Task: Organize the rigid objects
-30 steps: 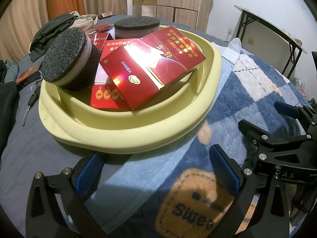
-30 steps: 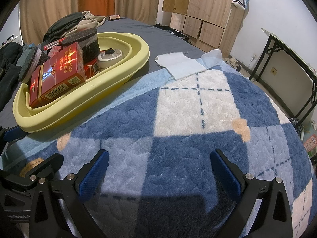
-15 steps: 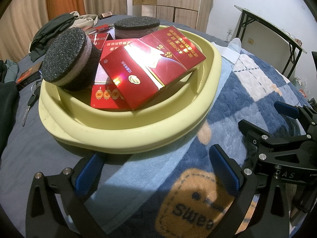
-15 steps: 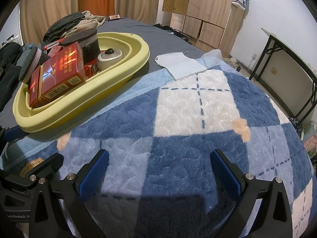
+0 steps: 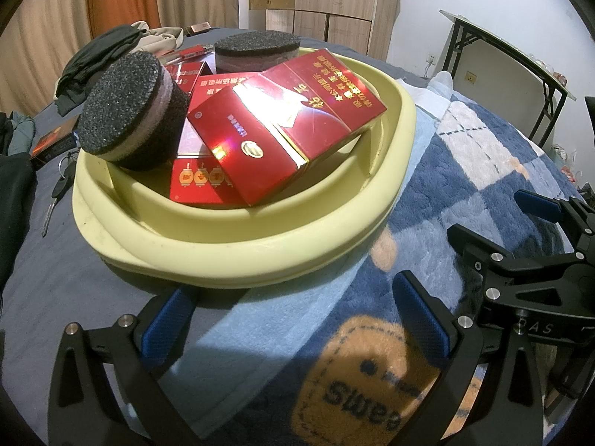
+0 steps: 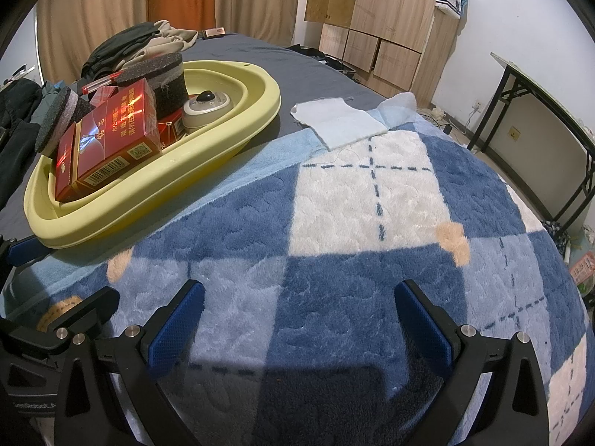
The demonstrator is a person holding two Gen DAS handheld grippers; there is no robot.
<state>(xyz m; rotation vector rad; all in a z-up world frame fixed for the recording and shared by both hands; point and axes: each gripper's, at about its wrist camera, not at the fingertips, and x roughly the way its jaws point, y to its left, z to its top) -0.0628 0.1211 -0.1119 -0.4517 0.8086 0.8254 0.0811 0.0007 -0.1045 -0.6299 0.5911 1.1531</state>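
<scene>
Red box (image 5: 282, 137): on top of the pile in the yellow basin (image 5: 238, 256), tilted, leaning on other red boxes; glossy wrap, likely light, stiff and slippery. Best taken across its narrow sides.
Round sponge (image 5: 126, 111): at the basin's left rim, on edge; likely soft and light, would squash under grip.
Second sponge (image 5: 256, 52): at the basin's far rim.
Small round device (image 6: 208, 107): in the basin's far end; kind unclear.
Basin position: on the bed, partly over the plaid blanket (image 6: 372, 200).
Left tool (image 5: 297, 323): wide open, empty, just before the basin's near rim.
Right tool (image 6: 297, 323): wide open, empty, over the blanket.
</scene>
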